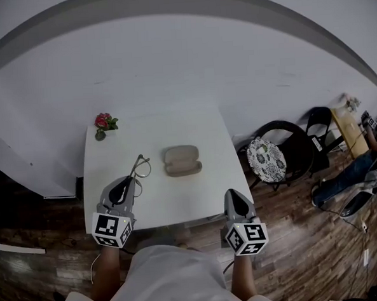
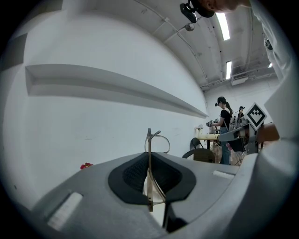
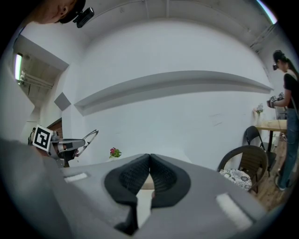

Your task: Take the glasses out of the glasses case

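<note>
A thin metal-framed pair of glasses (image 1: 139,167) is held above the white table (image 1: 198,197), clamped by a temple arm in my left gripper (image 1: 124,186). In the left gripper view the glasses (image 2: 150,158) stand upright between the dark pads, the lens rim poking out past the jaws. The beige glasses case (image 1: 181,160) lies closed on the table's middle, to the right of the glasses. My right gripper (image 1: 237,204) hovers at the table's front right corner, jaws shut with nothing between them (image 3: 149,173). From the right gripper view the glasses (image 3: 88,138) show at far left.
A small pot of red flowers (image 1: 102,124) stands at the table's back left corner. A dark chair with a patterned cushion (image 1: 267,158) stands right of the table. Another person (image 3: 287,116) works at a wooden desk (image 1: 350,130) at the far right.
</note>
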Tool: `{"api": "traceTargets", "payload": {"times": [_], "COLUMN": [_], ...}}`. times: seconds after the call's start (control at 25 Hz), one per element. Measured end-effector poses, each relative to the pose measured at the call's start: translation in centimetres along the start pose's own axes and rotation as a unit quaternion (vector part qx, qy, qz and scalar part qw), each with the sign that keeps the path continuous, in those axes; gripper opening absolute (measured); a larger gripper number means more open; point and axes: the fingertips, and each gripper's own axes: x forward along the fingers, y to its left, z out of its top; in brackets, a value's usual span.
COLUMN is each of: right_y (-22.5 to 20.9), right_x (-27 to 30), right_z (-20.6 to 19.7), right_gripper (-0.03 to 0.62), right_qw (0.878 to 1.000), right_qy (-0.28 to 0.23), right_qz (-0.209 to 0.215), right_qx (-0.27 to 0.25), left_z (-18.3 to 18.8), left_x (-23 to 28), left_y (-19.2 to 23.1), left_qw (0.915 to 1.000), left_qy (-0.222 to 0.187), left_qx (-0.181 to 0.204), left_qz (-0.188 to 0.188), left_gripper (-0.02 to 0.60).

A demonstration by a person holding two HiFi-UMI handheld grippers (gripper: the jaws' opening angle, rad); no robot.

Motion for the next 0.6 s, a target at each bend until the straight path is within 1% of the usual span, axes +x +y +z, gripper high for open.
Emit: {"api": "traceTargets", "payload": {"times": [0.6], "right_y": [-2.0], "right_x": [-0.8], "right_z": [1.4], "right_gripper": [0.003], "right_qw": [1.0], "right_qy": [-0.016], "right_qz": [-0.018], "right_qx": [-0.011], "left_z": [1.4], "left_x": [0.0], "left_y": [-0.2], "left_qw": [0.9996], "left_qy": [-0.024], "left_qx": [0.005], "left_qz": [0.01], "left_gripper": [0.025]}}
